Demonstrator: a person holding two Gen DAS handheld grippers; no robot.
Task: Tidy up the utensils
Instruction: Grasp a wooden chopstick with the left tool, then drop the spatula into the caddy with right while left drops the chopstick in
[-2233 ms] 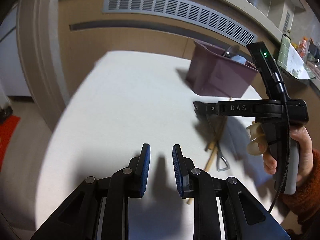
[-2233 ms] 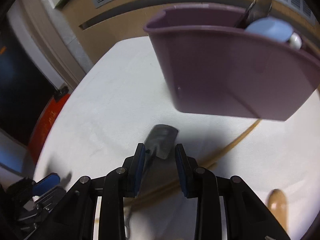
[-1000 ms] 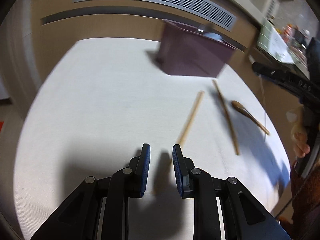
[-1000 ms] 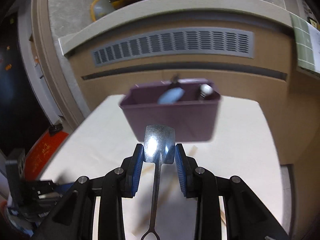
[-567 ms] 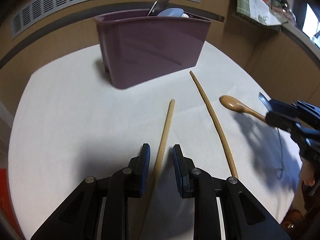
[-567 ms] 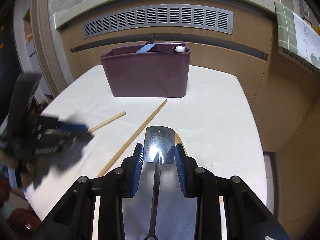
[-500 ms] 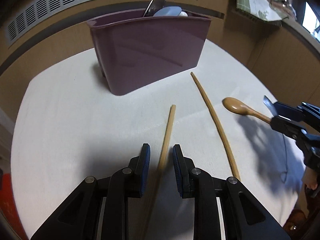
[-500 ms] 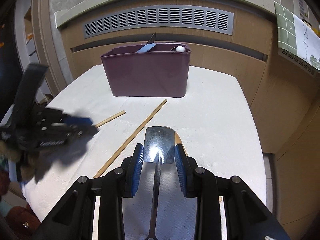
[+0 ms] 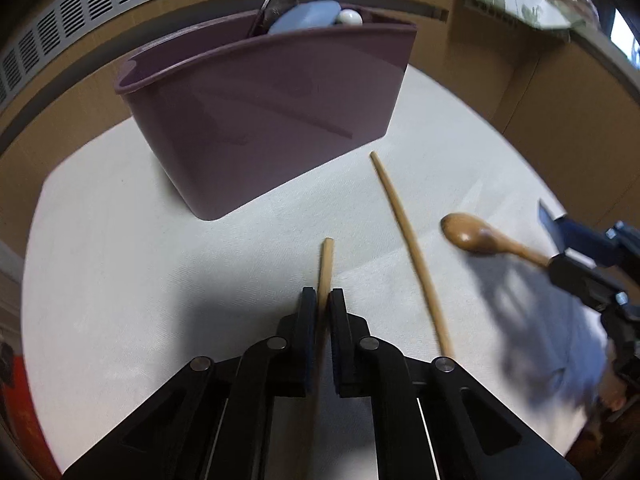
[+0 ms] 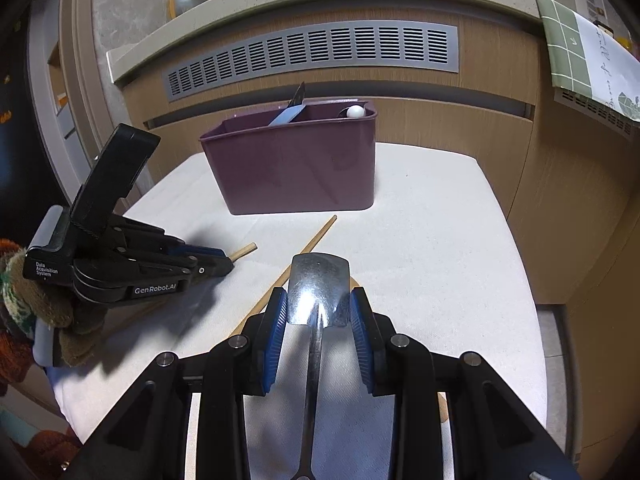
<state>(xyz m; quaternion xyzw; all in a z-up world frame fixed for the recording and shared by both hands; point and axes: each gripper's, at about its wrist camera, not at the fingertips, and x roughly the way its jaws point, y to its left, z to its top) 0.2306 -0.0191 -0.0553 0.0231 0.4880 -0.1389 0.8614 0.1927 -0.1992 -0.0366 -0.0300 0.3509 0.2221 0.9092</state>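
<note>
My left gripper [image 9: 323, 300] points down at the white table, its jaws closing on a short wooden stick [image 9: 326, 264] that runs between the pads; the pads look pressed on it. In the right wrist view the left gripper [image 10: 226, 262] holds that stick [image 10: 245, 251] near its far end. My right gripper [image 10: 318, 300] is shut on the blade of a metal spatula [image 10: 318, 276], held above the table. A purple bin [image 10: 296, 168] with several utensils stands at the back. A longer stick [image 9: 408, 240] and a wooden spoon [image 9: 476, 238] lie in front of it.
The table [image 10: 440, 240] is covered with a white cloth and ends at right and front edges. A wooden cabinet with a grey vent [image 10: 312, 56] stands close behind the bin [image 9: 272, 112]. A gloved hand [image 10: 40, 304] holds the left gripper at the table's left side.
The left gripper swung toward the bin, came down over the short stick and its jaws narrowed onto it. The right gripper lifted the spatula off the table and now holds still.
</note>
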